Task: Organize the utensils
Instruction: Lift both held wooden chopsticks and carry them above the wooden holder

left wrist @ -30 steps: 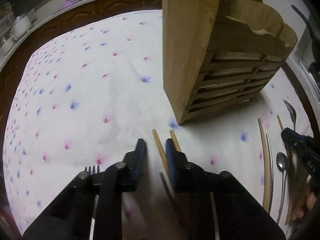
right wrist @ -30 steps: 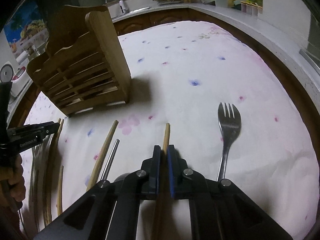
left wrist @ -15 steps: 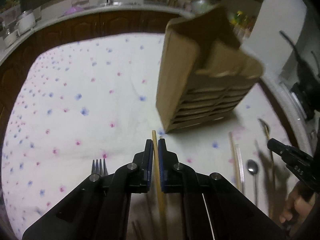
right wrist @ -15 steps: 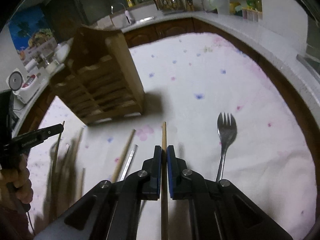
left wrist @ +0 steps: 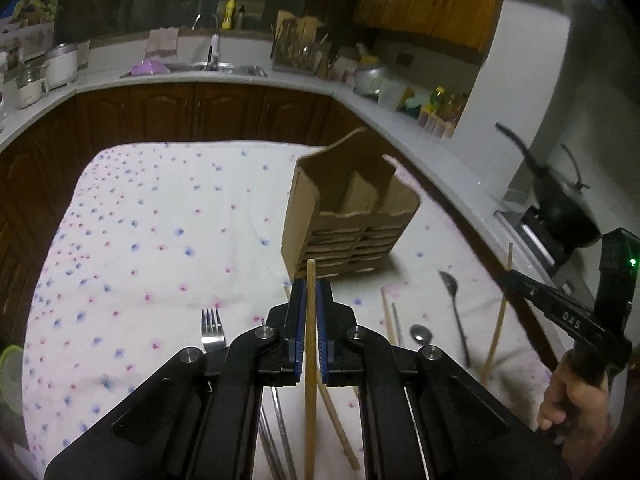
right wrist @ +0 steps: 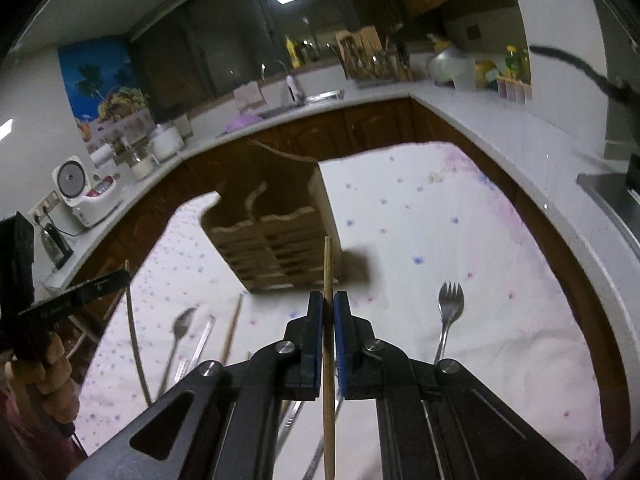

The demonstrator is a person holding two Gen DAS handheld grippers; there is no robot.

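A wooden utensil holder [left wrist: 348, 216] [right wrist: 276, 232] stands upright on the flowered cloth, its compartments showing nothing inside. My left gripper [left wrist: 310, 292] is shut on a wooden chopstick [left wrist: 310, 272], held in the air in front of the holder. My right gripper [right wrist: 328, 304] is shut on a second wooden chopstick [right wrist: 328, 260], also raised and pointing at the holder. The right gripper [left wrist: 516, 280] shows at the right of the left wrist view. The left gripper [right wrist: 116, 278] shows at the left of the right wrist view. A person's hand holds each one.
On the cloth [left wrist: 160, 240] lie a fork [left wrist: 211, 328], another fork [right wrist: 450, 308], two spoons [left wrist: 452, 288] [left wrist: 421, 334], and wooden and metal chopsticks [left wrist: 394, 320]. A white counter [left wrist: 440, 160] curves round the table; a black kettle [left wrist: 560, 204] stands at the right.
Both grippers have risen, lifting their chopsticks off the cloth. The left jaws, open around a chopstick a second ago, have shut on it. The holder now sits lower and farther off.
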